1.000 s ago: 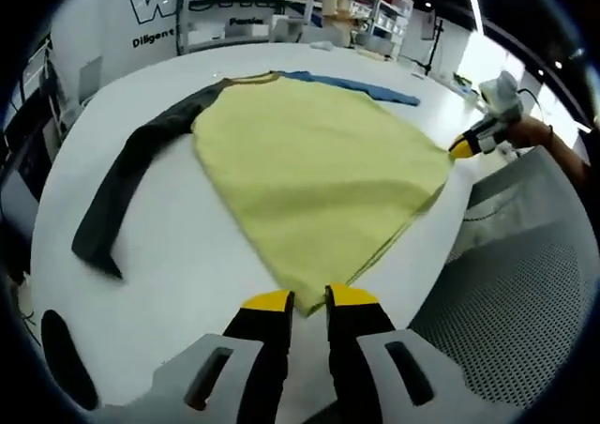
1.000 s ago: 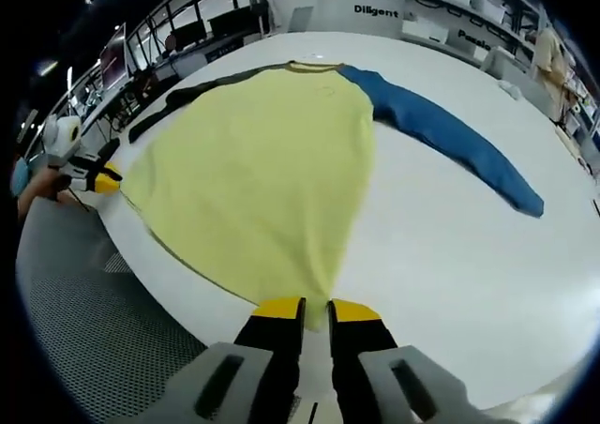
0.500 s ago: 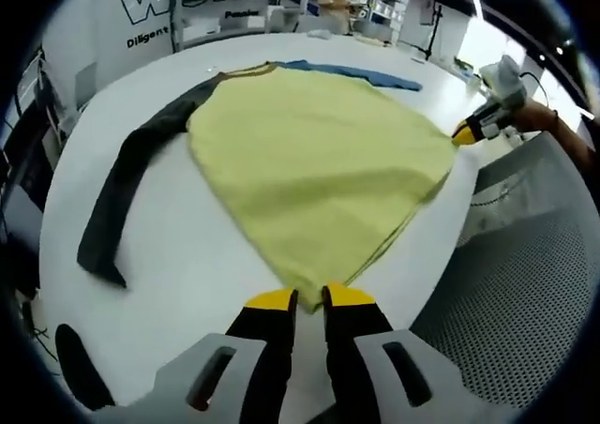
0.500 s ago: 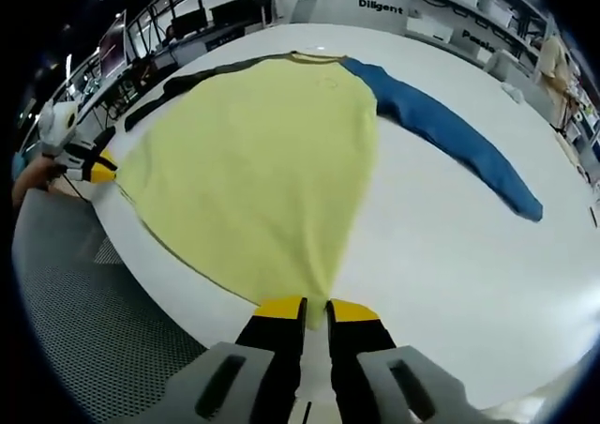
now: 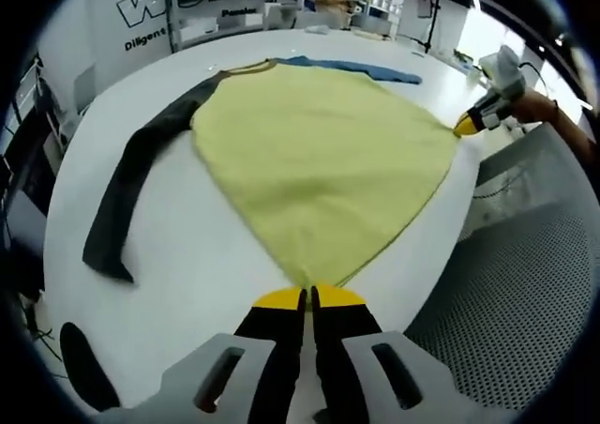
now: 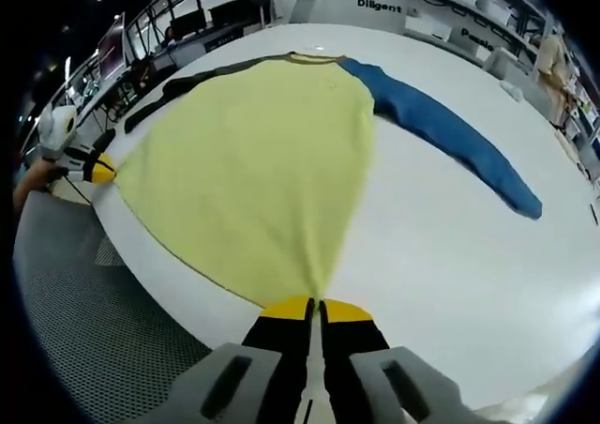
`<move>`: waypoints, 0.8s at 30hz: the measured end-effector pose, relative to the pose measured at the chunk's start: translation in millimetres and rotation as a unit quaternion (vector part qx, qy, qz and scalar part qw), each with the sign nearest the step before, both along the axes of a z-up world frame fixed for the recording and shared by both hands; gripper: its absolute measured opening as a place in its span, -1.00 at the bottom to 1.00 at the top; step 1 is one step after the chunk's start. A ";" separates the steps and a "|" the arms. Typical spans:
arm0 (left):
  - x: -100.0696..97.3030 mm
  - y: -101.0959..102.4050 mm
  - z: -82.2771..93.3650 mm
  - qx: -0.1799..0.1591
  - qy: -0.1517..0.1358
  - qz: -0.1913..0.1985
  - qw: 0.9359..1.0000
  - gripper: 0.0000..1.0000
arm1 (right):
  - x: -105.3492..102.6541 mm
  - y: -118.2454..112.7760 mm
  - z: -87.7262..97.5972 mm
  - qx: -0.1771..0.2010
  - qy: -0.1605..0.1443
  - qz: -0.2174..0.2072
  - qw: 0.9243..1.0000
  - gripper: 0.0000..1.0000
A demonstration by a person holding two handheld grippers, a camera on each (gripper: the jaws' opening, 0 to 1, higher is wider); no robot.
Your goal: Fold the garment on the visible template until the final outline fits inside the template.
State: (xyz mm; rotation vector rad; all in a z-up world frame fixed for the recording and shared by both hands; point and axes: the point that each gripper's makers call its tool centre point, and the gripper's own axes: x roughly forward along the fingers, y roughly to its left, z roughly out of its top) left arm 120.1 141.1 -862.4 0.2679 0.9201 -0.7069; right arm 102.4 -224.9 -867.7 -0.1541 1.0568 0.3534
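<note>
Bright, even light from overhead falls across my white table [image 5: 187, 255], which almost washes out at lower right of my right gripper view. A ceiling strip light [image 5: 472, 0] glares at the top right of my left gripper view. Shadows are faint. Fisheye bending curves everything near the edges, and the far shelves [image 6: 441, 2] look soft and blurry.

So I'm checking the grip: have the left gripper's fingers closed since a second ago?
Yes. The left gripper has its fingers drawn together on the yellow garment's hem corner; earlier a gap showed between them.
</note>
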 end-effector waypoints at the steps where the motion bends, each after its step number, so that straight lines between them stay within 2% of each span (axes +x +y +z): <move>1: 0.0 1.6 0.1 -0.007 0.002 0.005 1.000 -0.91 | -0.5 0.1 -0.1 0.000 0.000 0.000 1.000 -1.00; 4: -1.8 5.2 -0.9 -0.021 0.011 0.016 1.000 -0.91 | -2.4 0.8 -0.8 -0.002 0.002 0.006 1.000 -1.00; 9: -6.1 7.1 -4.3 -0.015 0.007 0.014 1.000 -0.92 | -2.1 0.2 -2.0 0.000 0.005 0.001 1.000 -1.00; 12: -4.7 8.5 -3.9 -0.030 0.012 0.029 0.999 -0.92 | -2.2 0.3 -2.2 0.001 0.007 -0.001 1.000 -1.00; 24: -4.9 12.5 -5.9 -0.021 0.006 0.030 0.999 -0.92 | -2.6 -0.3 -2.2 0.005 0.009 0.001 1.000 -1.00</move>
